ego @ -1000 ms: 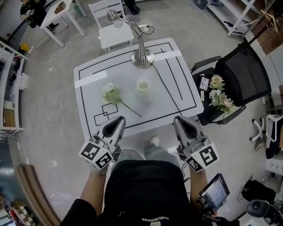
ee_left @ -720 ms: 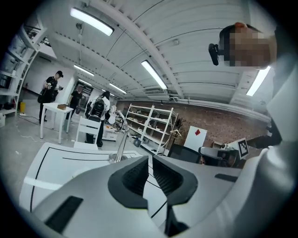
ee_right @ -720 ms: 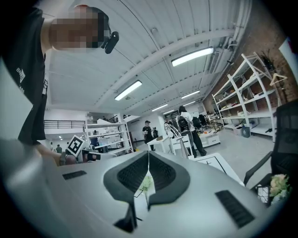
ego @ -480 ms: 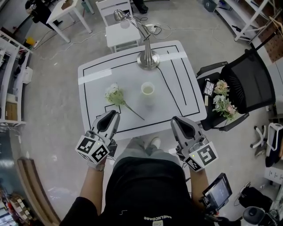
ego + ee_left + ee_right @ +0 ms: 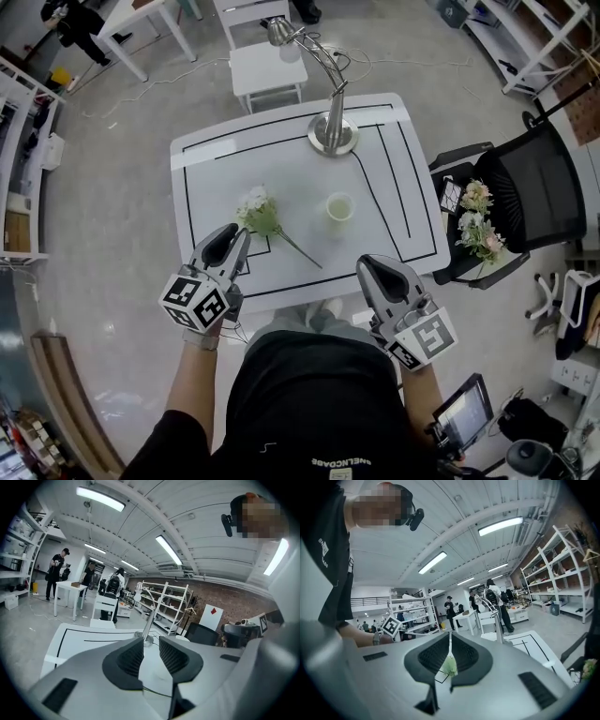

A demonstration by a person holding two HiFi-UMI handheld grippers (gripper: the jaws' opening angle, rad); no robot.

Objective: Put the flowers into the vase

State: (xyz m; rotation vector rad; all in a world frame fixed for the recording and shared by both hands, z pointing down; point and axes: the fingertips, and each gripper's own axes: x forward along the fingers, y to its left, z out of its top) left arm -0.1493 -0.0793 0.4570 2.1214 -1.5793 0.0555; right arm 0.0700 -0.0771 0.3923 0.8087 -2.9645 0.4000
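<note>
A bunch of white and green flowers point(image 5: 258, 211) lies on the white table point(image 5: 216, 159), its thin stem running toward the front right. The pale green vase point(image 5: 339, 206) stands upright to the right of it, empty as far as I can see. My left gripper point(image 5: 234, 236) reaches over the table's front edge just left of the flower heads; its jaws are opening, and the left gripper view shows a bare gap in my left gripper point(image 5: 151, 643). My right gripper point(image 5: 368, 266) hangs at the front edge, shut. In the right gripper view the flowers point(image 5: 449, 665) show through its slit.
A metal desk lamp point(image 5: 333, 133) stands at the table's far side, with a white chair point(image 5: 267, 66) behind it. A black office chair point(image 5: 525, 178) on the right holds more flowers point(image 5: 476, 220). People stand at benches far off.
Both grippers moved forward toward the table. The left one now reaches over the front edge beside the flowers, and its jaws have parted.
</note>
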